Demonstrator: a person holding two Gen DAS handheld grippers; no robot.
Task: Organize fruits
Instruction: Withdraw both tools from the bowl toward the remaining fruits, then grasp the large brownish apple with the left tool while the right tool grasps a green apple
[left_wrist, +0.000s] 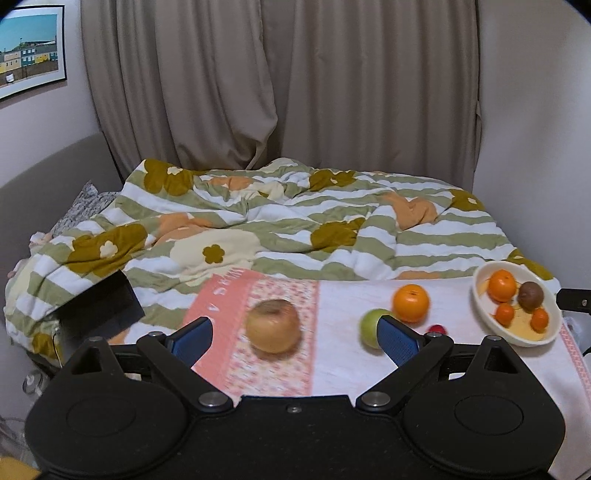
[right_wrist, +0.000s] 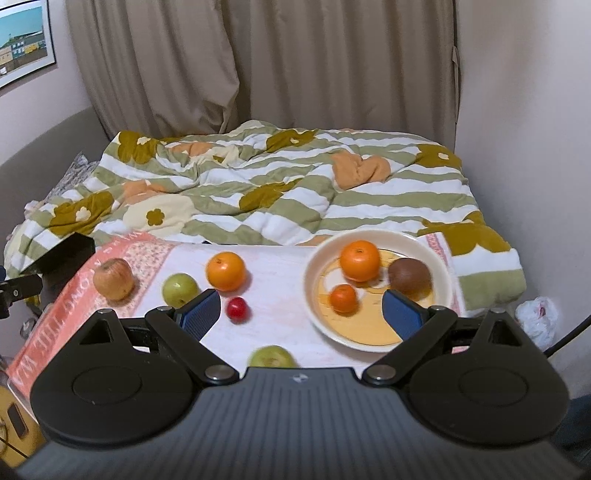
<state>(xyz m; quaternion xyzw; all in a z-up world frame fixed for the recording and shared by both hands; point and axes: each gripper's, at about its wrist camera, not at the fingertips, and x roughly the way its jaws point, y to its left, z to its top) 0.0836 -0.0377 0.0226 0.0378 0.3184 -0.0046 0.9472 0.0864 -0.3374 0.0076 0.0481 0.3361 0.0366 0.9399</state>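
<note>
Currently I have both grippers spread wide and empty: the left gripper (left_wrist: 293, 338) is lined up on the brown apple (left_wrist: 272, 325) lying loose on the table (left_wrist: 340, 365), well apart from the bowl (right_wrist: 314, 291), while the right gripper (right_wrist: 303, 314) hovers near the bowl's front rim. I judge the apple the next pick. I should centre it between the pads, close gently, then carry it clear of the orange (left_wrist: 410, 302) and green apple (left_wrist: 371, 326).
</note>
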